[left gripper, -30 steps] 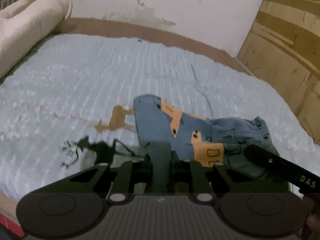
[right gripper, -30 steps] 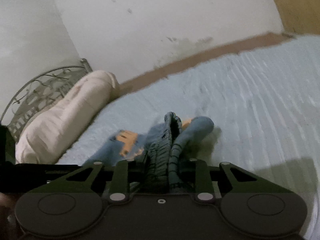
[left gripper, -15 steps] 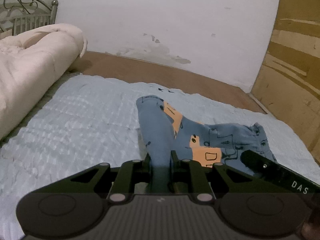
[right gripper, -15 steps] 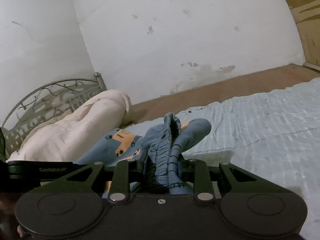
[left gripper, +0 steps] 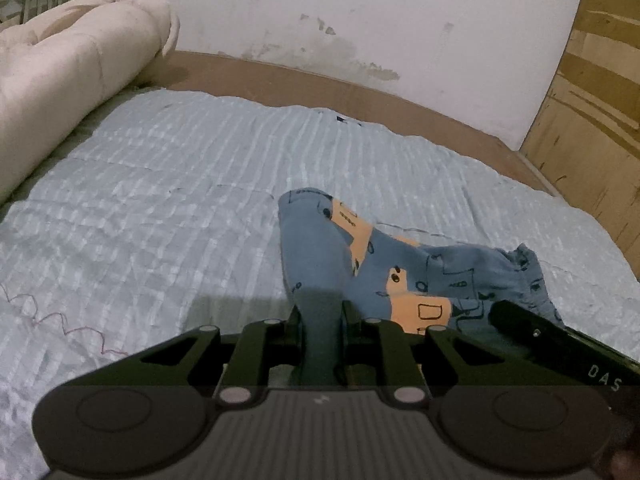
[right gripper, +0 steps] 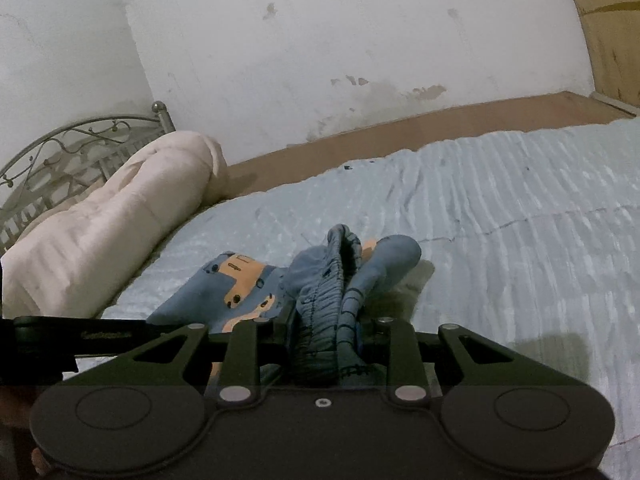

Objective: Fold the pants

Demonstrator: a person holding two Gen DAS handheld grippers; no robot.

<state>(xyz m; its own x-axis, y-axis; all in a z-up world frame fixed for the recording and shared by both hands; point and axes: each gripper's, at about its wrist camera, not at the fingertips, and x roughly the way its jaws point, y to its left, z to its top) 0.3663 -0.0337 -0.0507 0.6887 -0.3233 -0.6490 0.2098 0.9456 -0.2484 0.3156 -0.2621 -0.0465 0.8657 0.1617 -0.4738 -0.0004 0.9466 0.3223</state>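
Small blue pants with orange vehicle prints lie bunched on the light blue bedspread. My left gripper is shut on a plain blue leg of the pants, which stretches away from the jaws. My right gripper is shut on the gathered waistband of the pants, and the cloth bulges up between its fingers. The right gripper's black body crosses the lower right of the left wrist view. The left gripper's body shows at the left of the right wrist view.
A rolled cream quilt lies along the left side of the bed, in front of a metal headboard. A brown bed edge and a stained white wall lie beyond. A wooden panel stands at the right.
Both grippers have carried the pants across the bedspread towards the far edge and the quilt. The wall and quilt look nearer. Both grips have stayed the same.
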